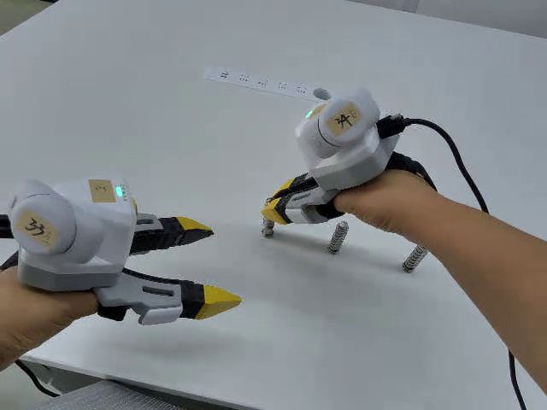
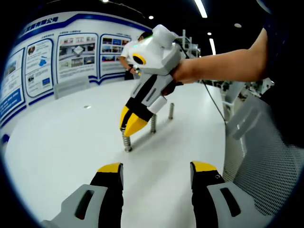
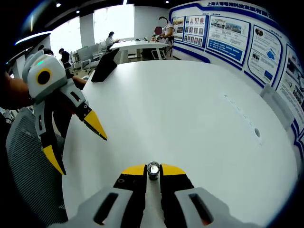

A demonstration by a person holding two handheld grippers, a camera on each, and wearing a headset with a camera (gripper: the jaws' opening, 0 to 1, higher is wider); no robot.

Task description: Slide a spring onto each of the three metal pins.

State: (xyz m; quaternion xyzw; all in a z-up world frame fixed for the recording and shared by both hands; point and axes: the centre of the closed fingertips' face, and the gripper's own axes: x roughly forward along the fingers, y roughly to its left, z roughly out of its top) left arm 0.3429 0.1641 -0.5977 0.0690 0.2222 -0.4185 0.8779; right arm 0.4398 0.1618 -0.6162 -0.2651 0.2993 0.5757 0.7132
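One white worktop (image 1: pixel 171 128) carries the whole job. Above it, the left hand-held gripper (image 1: pixel 205 263) hovers low, jaws apart and holding nothing. The right hand-held gripper (image 1: pixel 272 212) tips down toward the surface with its jaws drawn together on the top of a spring (image 2: pixel 126 140).

In a row stand the end pin (image 1: pixel 267 231), the middle pin (image 1: pixel 338 237) and the far pin (image 1: pixel 414 257). All are upright, and each shows coils along its length. The end pin sits directly under the right jaws. The right gripper view looks down on a round metal end pinched between the yellow tips.

The spring's long axis runs vertical, in line with its pin, and it lies straight below the right hand-held gripper. Any seating push would therefore go straight down, and a sideways pull could tilt the coil. The right hand is on the work, while the left waits well apart from it. With coils on all three, the task looks close to done.
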